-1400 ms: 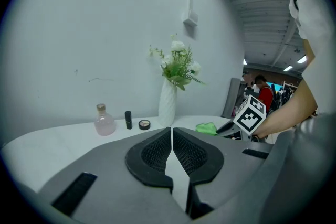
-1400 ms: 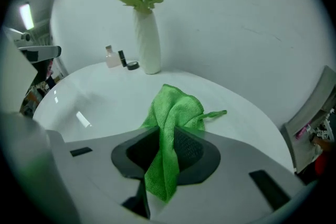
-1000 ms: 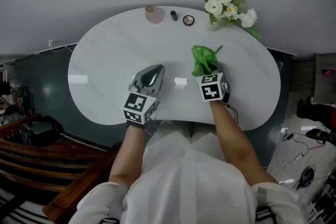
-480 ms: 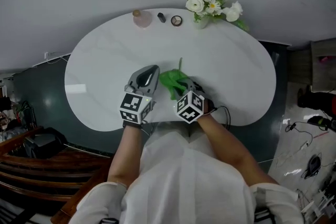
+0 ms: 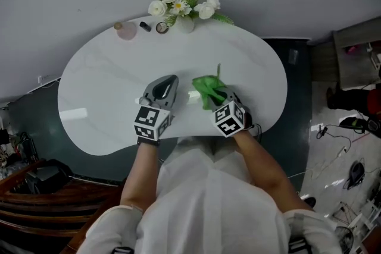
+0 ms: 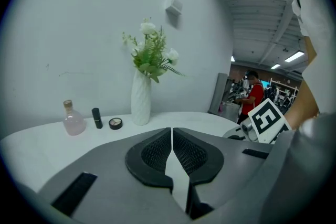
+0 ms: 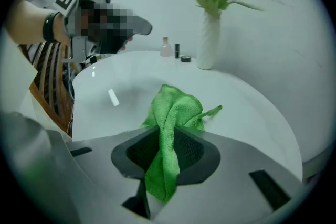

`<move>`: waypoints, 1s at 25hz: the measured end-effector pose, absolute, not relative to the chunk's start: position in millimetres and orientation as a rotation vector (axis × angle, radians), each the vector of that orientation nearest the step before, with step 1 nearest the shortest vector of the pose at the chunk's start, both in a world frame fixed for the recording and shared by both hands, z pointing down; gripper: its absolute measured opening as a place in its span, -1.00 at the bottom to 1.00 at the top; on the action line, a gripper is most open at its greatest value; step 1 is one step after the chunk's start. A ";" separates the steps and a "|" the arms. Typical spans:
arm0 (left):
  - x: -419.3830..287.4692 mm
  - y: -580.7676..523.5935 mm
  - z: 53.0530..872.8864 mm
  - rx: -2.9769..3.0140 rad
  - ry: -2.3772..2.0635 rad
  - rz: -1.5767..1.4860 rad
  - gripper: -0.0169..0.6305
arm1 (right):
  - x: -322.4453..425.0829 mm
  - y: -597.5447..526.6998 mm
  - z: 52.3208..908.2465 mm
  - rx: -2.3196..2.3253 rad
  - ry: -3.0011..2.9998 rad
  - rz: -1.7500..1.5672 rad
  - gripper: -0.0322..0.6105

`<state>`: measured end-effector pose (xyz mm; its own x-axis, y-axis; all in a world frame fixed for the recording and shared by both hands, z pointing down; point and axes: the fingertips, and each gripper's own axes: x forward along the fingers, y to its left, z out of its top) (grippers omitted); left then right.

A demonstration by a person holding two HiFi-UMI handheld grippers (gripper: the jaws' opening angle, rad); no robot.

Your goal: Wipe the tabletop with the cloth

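Note:
A green cloth (image 5: pixel 209 89) lies bunched on the white oval tabletop (image 5: pixel 107 74) near its front edge. My right gripper (image 5: pixel 219 97) is shut on the cloth (image 7: pixel 170 123), whose free end spreads on the table ahead of the jaws. My left gripper (image 5: pixel 164 87) rests on the table to the left of the cloth, shut with nothing between its pads (image 6: pixel 157 152). The right gripper's marker cube (image 6: pixel 268 120) shows at the right of the left gripper view.
A white vase of flowers (image 5: pixel 181 6) stands at the table's back edge, with a pink bottle (image 5: pixel 126 31), a dark lipstick (image 5: pixel 144 26) and a small round compact (image 5: pixel 161 27) to its left. Dark floor surrounds the table; cables lie on the floor at right.
The right gripper dragged the cloth from the right middle toward the left gripper, then slightly back right. The head view shifted, so the table looks moved left. The left gripper stayed put.

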<state>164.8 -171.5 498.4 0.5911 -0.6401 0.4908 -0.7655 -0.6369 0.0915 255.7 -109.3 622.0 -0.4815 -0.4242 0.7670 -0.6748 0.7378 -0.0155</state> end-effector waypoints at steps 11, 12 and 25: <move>243.7 -159.1 501.1 2.524 -1.226 0.594 -0.87 | 460.5 -100.2 630.2 1.143 -2.008 0.563 -0.65; 248.0 -157.2 500.8 2.523 -1.237 0.591 -0.87 | 474.8 -97.2 630.7 1.163 -1.998 0.571 -0.65; 242.0 -105.6 506.0 2.487 -1.276 0.610 -0.87 | 538.6 -28.3 638.0 1.362 -1.829 0.694 -0.65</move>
<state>242.0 -105.6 506.0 0.5209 -0.7013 0.4867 -0.8193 -0.5709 0.0542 538.6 -28.3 638.0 -0.1625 -0.5567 0.8147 -0.9571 0.2898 0.0071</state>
